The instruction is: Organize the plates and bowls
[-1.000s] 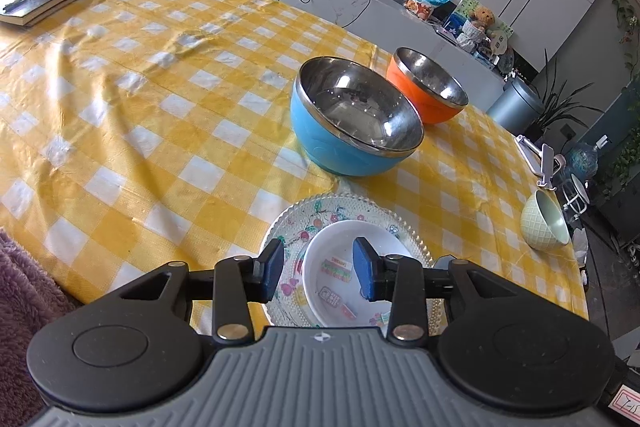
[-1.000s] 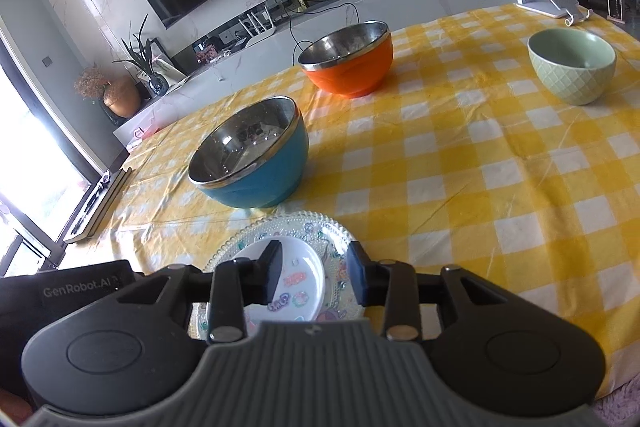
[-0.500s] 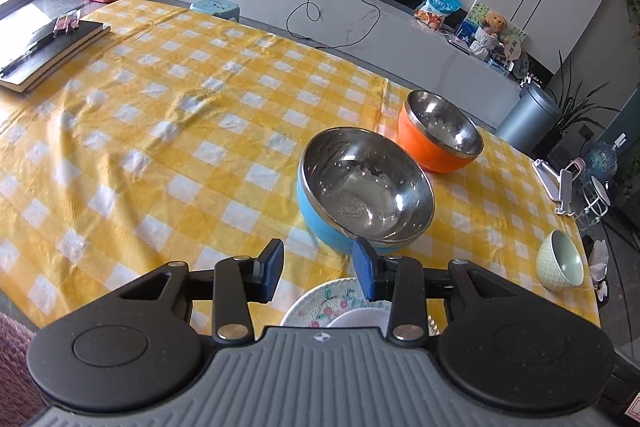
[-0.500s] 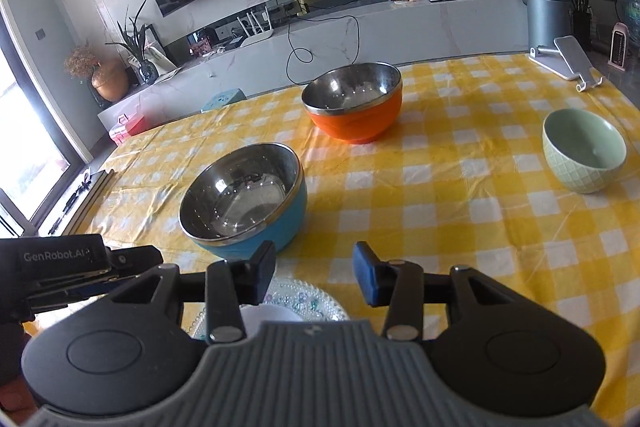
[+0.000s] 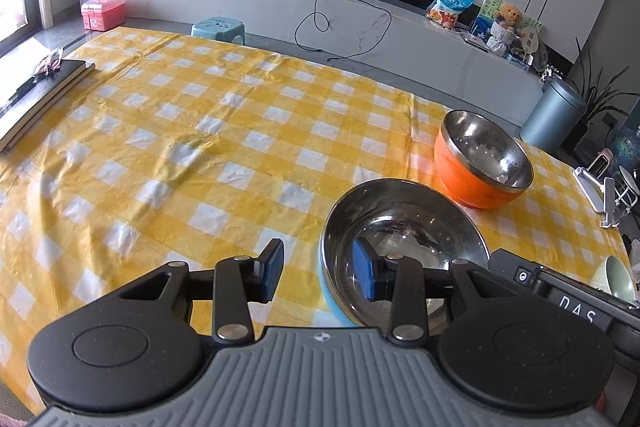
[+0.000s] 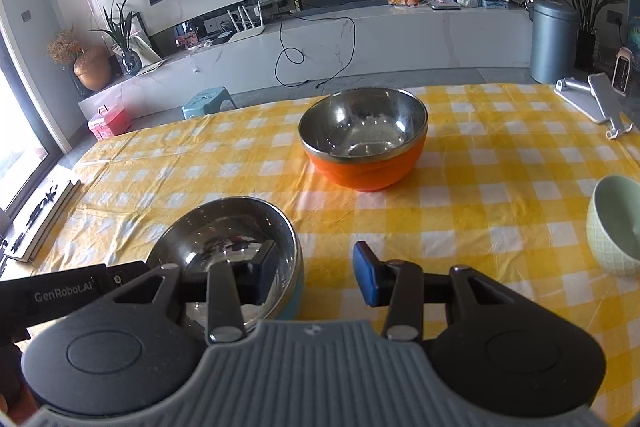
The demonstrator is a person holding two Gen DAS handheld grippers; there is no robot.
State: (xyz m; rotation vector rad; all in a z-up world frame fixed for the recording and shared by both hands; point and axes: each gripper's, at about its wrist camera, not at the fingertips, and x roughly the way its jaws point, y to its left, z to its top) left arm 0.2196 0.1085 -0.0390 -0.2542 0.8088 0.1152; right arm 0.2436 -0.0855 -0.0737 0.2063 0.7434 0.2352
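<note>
A blue bowl with a steel inside point(image 5: 404, 231) sits just ahead of my left gripper point(image 5: 318, 275), which is open and empty above the bowl's near left rim. It also shows in the right wrist view point(image 6: 228, 231). My right gripper point(image 6: 314, 273) is open and empty over the bowl's right rim. An orange steel-lined bowl point(image 5: 482, 163) point(image 6: 366, 139) stands farther back. A pale green bowl point(image 6: 616, 227) point(image 5: 618, 279) sits at the right. The patterned plate and the small white dish are out of view.
A yellow checked cloth point(image 5: 200, 147) covers the table. A dark book point(image 5: 36, 95) lies at the far left edge. A phone stand point(image 6: 592, 103) stands at the far right. A marble TV bench point(image 6: 360, 39) runs behind the table.
Both grippers have lifted and tilted up, away from the patterned plate and white dish, which dropped out of view. The blue bowl now lies right at the fingertips. Both stayed open.
</note>
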